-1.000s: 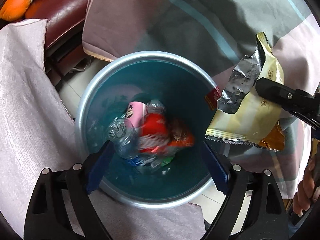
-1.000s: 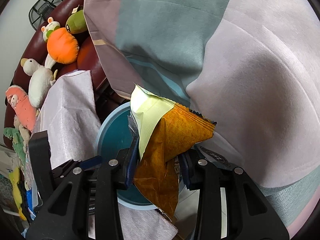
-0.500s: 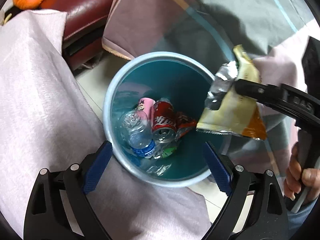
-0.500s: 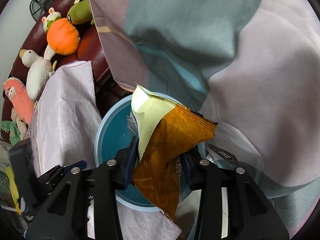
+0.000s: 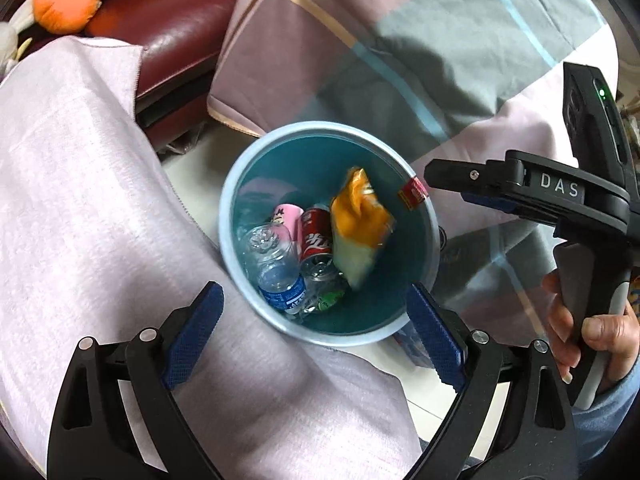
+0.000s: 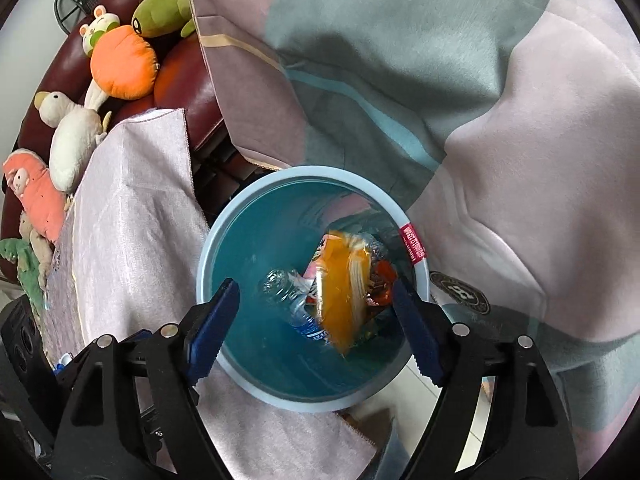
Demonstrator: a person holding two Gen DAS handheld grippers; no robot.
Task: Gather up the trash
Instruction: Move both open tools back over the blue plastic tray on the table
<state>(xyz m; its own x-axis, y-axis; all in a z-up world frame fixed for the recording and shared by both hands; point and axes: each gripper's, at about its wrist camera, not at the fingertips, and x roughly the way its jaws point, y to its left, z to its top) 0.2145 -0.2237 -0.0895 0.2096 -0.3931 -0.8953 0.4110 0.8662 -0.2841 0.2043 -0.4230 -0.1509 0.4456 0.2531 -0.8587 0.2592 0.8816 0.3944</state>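
A round light-blue trash bin [image 5: 228, 216] [image 6: 202, 264] stands on the floor between draped furniture. Inside lie a clear water bottle [image 5: 276, 268] [image 6: 286, 292], a red soda can [image 5: 316, 240] and a pink carton [image 5: 286, 216]. An orange-and-cream snack bag [image 5: 358, 224] [image 6: 340, 300], blurred, is loose inside the bin. My right gripper [image 6: 316, 320] hangs over the bin, its jaws opening with nothing pressed between them; in the left wrist view it reaches in from the right [image 5: 444, 176]. My left gripper [image 5: 316, 336] stands open above the bin's near rim, holding nothing.
Pale pink cloth [image 5: 80, 200] covers furniture left of the bin; a checked pink-grey blanket [image 5: 400, 40] drapes behind it. A dark red leather sofa [image 5: 172, 28] carries plush toys [image 6: 120, 64]. A person's hand [image 5: 592, 328] grips the right gripper's handle. Light floor tile shows around the bin.
The right gripper's jaws spread and let the snack bag go; it dropped into the bin. The left gripper drew back and up, so the bin looks smaller and farther right.
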